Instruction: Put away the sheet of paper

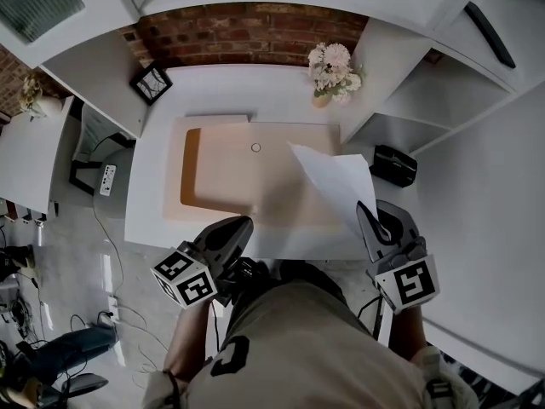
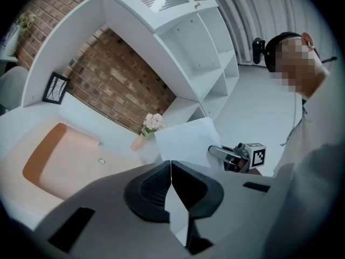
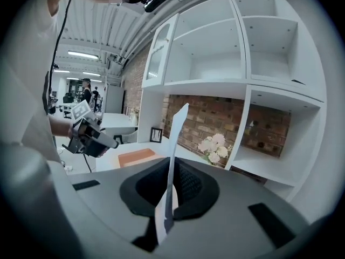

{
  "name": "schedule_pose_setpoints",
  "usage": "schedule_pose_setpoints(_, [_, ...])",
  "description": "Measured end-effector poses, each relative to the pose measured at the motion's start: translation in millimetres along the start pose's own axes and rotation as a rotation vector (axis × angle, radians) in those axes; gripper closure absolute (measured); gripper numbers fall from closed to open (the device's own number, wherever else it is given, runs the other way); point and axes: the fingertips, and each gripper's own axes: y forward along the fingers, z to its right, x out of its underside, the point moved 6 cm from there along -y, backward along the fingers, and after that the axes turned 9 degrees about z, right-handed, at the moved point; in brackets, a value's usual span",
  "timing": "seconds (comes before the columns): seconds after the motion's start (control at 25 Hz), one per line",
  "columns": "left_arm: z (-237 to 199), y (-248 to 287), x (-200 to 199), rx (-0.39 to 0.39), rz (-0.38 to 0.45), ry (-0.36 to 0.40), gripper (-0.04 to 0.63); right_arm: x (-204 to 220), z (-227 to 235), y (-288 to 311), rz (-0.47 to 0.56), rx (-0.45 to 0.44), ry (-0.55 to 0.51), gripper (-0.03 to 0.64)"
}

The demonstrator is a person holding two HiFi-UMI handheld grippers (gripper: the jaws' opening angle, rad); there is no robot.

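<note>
The white sheet of paper [image 1: 336,181] is off the table, pinched by its near edge in the right gripper [image 1: 368,216]. It fans out from there over the right front part of the white table [image 1: 213,83]. In the right gripper view the sheet [image 3: 175,139] shows edge-on, a thin white strip rising upright out of the right gripper [image 3: 171,185], whose dark ribbed jaws are pressed against it from both sides. From the left gripper view the same sheet [image 2: 186,142] shows its flat face, with the right gripper [image 2: 214,151] at its lower right corner. The left gripper [image 1: 243,226] hangs over the table's front edge, well apart from the paper. In its own view the left gripper [image 2: 171,169] has its jaws brought together along one line and grips nothing that can be made out; a pale sliver shows low behind them, and what it is cannot be told. Beneath and left of the sheet a peach-coloured rectangular pad [image 1: 221,177] lies on the table. Farther back a bunch of pale flowers in a small vase [image 1: 334,68] stands by the red brick wall [image 1: 230,32], and a small black-framed picture [image 1: 151,82] leans at the rear left corner. A black object [image 1: 393,165] sits just right of the table, below the white open shelving [image 1: 426,100].
</note>
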Motion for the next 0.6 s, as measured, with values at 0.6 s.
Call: schedule_pose_setpoints(0.6, [1, 1, -12, -0.029, -0.004, 0.032, 0.575, 10, 28, 8, 0.054, 0.011, 0.242, 0.589])
